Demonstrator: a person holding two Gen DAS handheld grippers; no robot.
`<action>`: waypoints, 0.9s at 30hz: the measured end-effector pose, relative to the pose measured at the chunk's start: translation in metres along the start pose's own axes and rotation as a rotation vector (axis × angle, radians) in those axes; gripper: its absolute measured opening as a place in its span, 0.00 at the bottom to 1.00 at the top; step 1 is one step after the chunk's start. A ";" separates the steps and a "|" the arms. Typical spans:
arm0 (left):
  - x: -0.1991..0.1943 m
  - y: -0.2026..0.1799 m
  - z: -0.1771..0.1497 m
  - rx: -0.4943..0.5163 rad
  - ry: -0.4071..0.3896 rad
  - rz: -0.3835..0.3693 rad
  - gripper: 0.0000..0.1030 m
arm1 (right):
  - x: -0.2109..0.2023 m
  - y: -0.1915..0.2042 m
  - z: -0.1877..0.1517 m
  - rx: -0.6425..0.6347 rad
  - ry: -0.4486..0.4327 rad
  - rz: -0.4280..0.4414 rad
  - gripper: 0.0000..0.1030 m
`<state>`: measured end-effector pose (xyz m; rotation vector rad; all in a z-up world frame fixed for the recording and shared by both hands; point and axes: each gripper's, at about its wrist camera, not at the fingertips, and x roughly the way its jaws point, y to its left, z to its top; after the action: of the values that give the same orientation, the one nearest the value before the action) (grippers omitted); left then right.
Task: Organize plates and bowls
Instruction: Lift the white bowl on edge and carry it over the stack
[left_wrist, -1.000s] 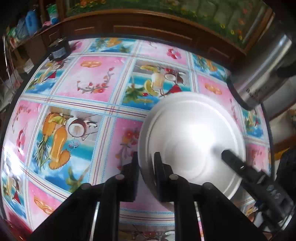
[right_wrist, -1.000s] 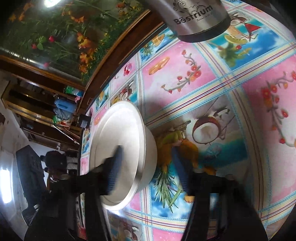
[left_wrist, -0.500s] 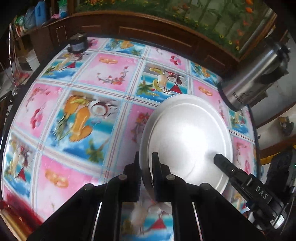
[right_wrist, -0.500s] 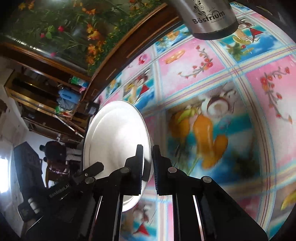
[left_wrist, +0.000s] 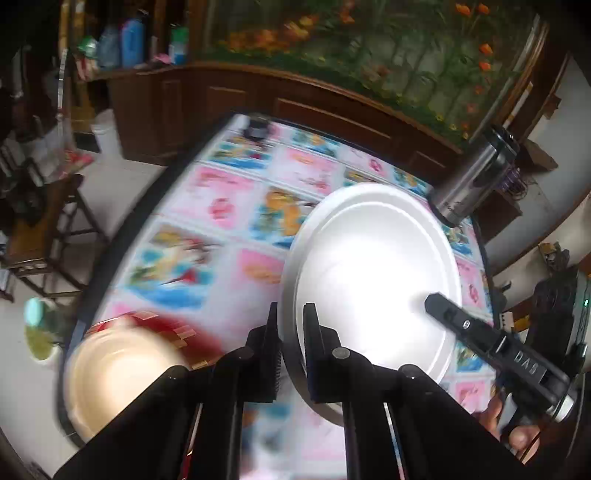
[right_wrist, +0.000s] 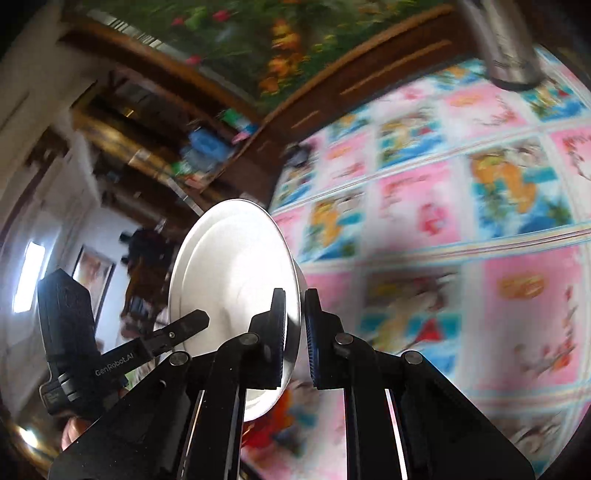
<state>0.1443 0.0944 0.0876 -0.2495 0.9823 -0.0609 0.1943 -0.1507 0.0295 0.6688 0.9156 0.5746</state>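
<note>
We see daylight-bright scene, strong fisheye bending, black vignette at corners. Hot glare blows out white plate (left_wrist: 373, 280) centre. Tablecloth (left_wrist: 229, 206) and cream bowl (left_wrist: 118, 373) smeared by motion blur; right wrist view blurrier. Window (right_wrist: 29, 277) overexposed. We note gripper fingers (right_wrist: 277, 332) stay sharp, dark.

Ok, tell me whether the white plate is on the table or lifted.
Lifted: both tools clamp the white plate by its rim, tilted above the tablecloth.

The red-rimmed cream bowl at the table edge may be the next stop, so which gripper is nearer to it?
Left. The left gripper holds the white plate beside the bowl; the right gripper grips the plate's far side.
</note>
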 end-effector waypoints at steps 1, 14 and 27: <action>-0.012 0.012 -0.005 -0.004 -0.006 0.009 0.08 | 0.001 0.016 -0.007 -0.023 0.007 0.015 0.10; -0.056 0.123 -0.055 -0.107 0.007 0.082 0.10 | 0.059 0.137 -0.085 -0.203 0.164 0.077 0.10; -0.006 0.174 -0.088 -0.185 0.139 0.067 0.12 | 0.132 0.124 -0.120 -0.200 0.283 -0.057 0.10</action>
<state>0.0578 0.2485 0.0050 -0.3863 1.1353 0.0753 0.1352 0.0563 -0.0009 0.3854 1.1197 0.7110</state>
